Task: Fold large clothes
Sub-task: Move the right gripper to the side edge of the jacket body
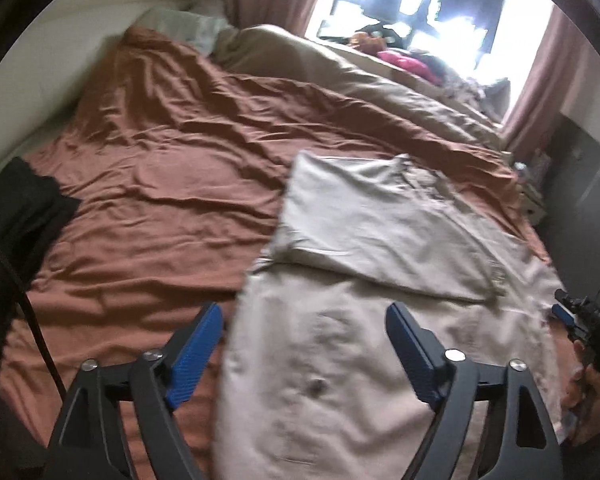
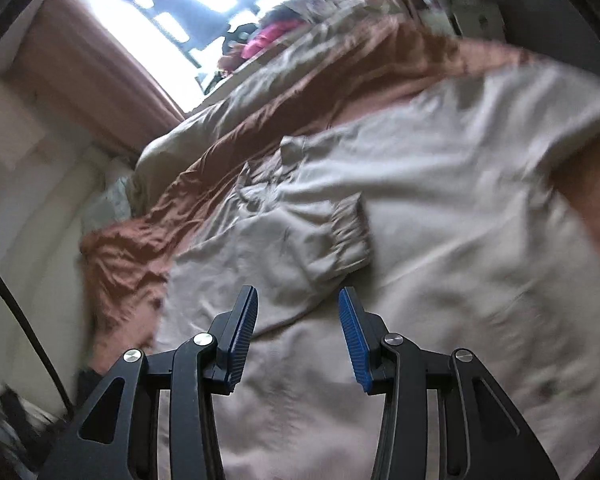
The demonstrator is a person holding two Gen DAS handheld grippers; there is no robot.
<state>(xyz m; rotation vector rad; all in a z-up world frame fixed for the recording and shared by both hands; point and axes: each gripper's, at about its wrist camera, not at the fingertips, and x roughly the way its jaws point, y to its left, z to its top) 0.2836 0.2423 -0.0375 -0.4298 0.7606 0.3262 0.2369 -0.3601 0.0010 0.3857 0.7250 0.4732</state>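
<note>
A large beige garment (image 1: 364,264) lies on the rust-brown bed sheet (image 1: 148,168), with one part folded over its upper half. My left gripper (image 1: 304,312) is open and empty, just above the garment's near left edge. In the right wrist view the same garment (image 2: 420,208) fills the middle, with a sleeve and its elastic cuff (image 2: 352,232) folded onto the body. My right gripper (image 2: 298,300) is open and empty, hovering over the garment just short of the cuff. The right gripper also shows at the right edge of the left wrist view (image 1: 568,316).
A beige duvet (image 1: 340,68) is bunched at the far side of the bed under a bright window (image 1: 420,4) with pink curtains. A dark cloth (image 1: 24,208) lies at the bed's left edge. Pink clothes (image 1: 408,62) sit on the sill. A dark cabinet (image 1: 580,184) stands at the right.
</note>
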